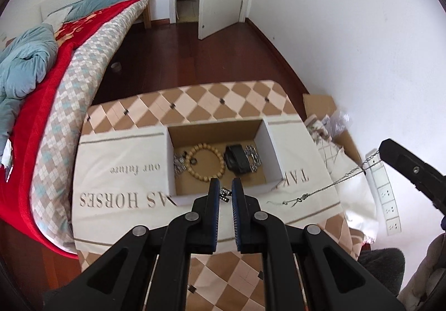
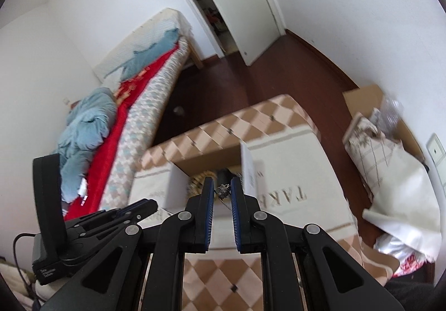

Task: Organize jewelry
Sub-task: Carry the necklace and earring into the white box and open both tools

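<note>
Silver chain [image 1: 331,185] is strung between my two tools right now, up in the air over the bench [image 1: 251,99]. My left tool [image 1: 225,194] is pinched down on the sparkly end of it, a little rhinestone bit [image 1: 225,195] sitting right between the pads. My right tool [image 2: 222,191] is clamped on the other end, with a small metal piece [image 2: 222,190] caught at the tips. From the left camera I can see the right tool off to the side, and the chain sags from it back toward my left one, with a knot-like clasp [image 1: 302,197] partway along.

Just past my left tips is the cardboard box [image 1: 271,149], open on top, sitting on a cream cloth [image 1: 117,185] with printed lettering. Inside: a wooden bead bracelet [image 1: 205,162], a black watch-looking thing [image 1: 237,159] next to it, and some silvery pieces at both sides. Can't make those out in detail.

Off to my left is the bed [image 1: 83,68] with a red blanket [image 1: 41,104].
</note>
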